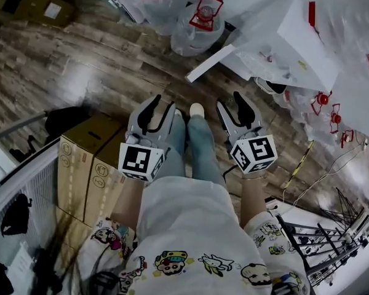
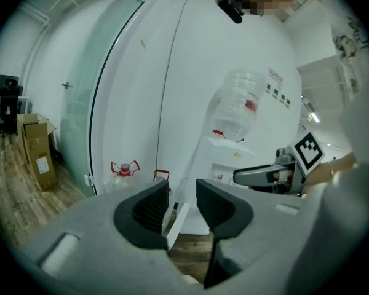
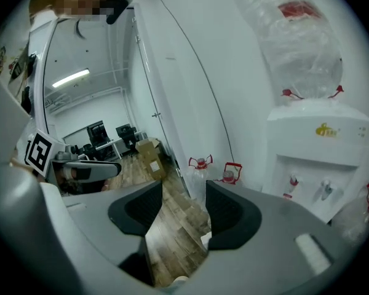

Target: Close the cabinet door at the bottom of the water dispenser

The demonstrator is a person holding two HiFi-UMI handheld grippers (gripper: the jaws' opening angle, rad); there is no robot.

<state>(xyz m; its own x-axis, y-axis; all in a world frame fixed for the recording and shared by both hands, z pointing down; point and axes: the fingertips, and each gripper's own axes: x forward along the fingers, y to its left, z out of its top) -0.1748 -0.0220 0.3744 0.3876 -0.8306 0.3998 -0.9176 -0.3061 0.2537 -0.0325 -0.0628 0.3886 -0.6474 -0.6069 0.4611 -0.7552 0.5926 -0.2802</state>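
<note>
The white water dispenser [image 1: 283, 42] stands at the upper right of the head view, its bottom cabinet door [image 1: 210, 63] swung out over the wood floor. In the left gripper view the dispenser [image 2: 234, 158] carries an upturned bottle [image 2: 237, 109], and the door's edge [image 2: 176, 217] shows between the jaws. My left gripper [image 1: 161, 106] [image 2: 181, 211] is open and holds nothing. My right gripper [image 1: 230, 100] [image 3: 183, 211] is open too, with the dispenser [image 3: 320, 158] to its right. Both hang in front of my legs, short of the door.
Two water jugs with red handles [image 1: 197, 17] stand on the floor left of the dispenser. Cardboard boxes [image 1: 89, 165] sit close at my left, another box [image 1: 40, 5] far left. A black metal rack [image 1: 320, 244] and a yellow cable [image 1: 298, 165] lie at the lower right.
</note>
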